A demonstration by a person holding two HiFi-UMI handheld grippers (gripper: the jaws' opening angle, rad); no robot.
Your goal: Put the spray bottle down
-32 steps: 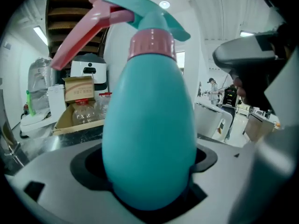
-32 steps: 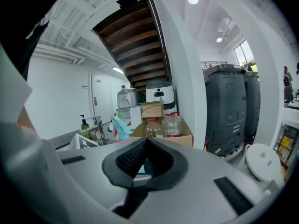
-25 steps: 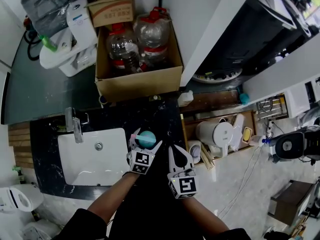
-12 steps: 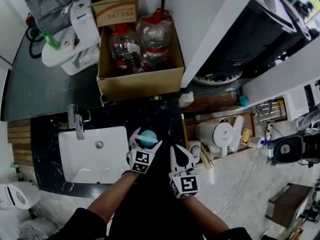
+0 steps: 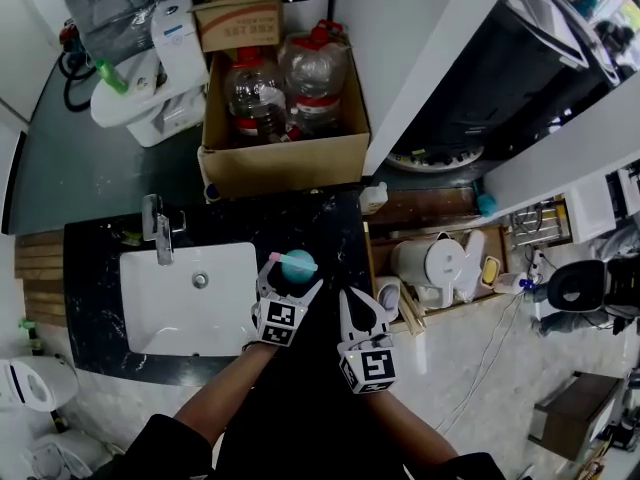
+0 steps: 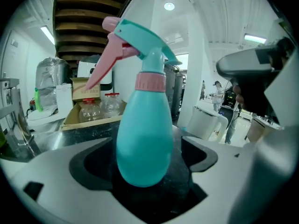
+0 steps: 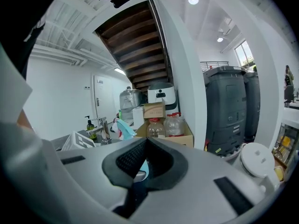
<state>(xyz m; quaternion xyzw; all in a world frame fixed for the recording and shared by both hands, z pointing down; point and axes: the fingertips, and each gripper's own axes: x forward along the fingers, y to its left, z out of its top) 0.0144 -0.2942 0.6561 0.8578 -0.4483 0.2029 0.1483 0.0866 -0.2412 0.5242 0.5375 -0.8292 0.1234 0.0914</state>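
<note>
One bottle is standing upright on the dark bench, just right of the sink and close to its far right corner. It is teal, with a pink collar and a pink trigger that is pointing toward the sink side. In the left gripper view the bottle is sitting between the left tongs, which are spread wide. Dark gaps are showing on both sides of its round body, so neither pad is pressing on it.

From the head view, the left tongs are reaching in at the sink's right edge, with the bottle between their tips. The right tongs are hovering farther right of the sink, near the bench's right end, and are apart from the bottle. In the right gripper view the right tongs are closed tip to tip and holding nothing, and a sliver of teal is showing behind them.

A faucet is rising at the sink's far left corner. Beyond the sink, past the bench, a cardboard box is holding clear jugs. Well right of the sink, a white kettle is sitting on a lower shelf.
</note>
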